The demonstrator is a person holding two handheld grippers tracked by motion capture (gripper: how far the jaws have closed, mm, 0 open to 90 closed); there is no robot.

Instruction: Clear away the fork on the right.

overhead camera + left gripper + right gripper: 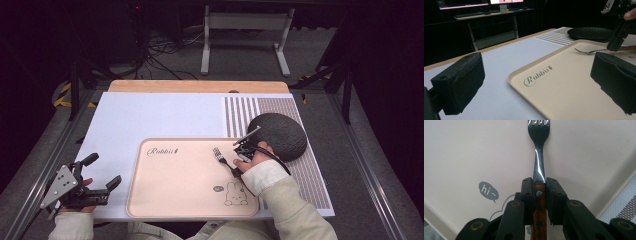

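- Fork (538, 152) is clamped by its wooden handle in the right claw (539, 185); metal neck and prongs stick out ahead of the jaws, over the tray (165, 200).
- From the left gripper view the fork head seems to rest on the tray or sit just above it; I cannot tell which.
- Right claw: jaws together on the handle, one pad on each side, near the rivet.
- Left claw (107, 172): jaws apart, nothing between them, just beside the tray's left edge and well apart from the fork.
- Risk 1, in my judgement: grip is on a thin, smooth handle, so the fork may turn or slide in the pads if the hand tilts quick.
- Risk 2: prongs are low ahead of the claw; a push fwd may scrape the tray or shift it on the white mat (130, 117).
- Risk 3: dark plate (280, 135) is very near the right hand, on the side away from the left claw; a wide swing can knock it.
- Containers: tray has the fork and no other loose thing, w/ printed drawings; plate looks empty.
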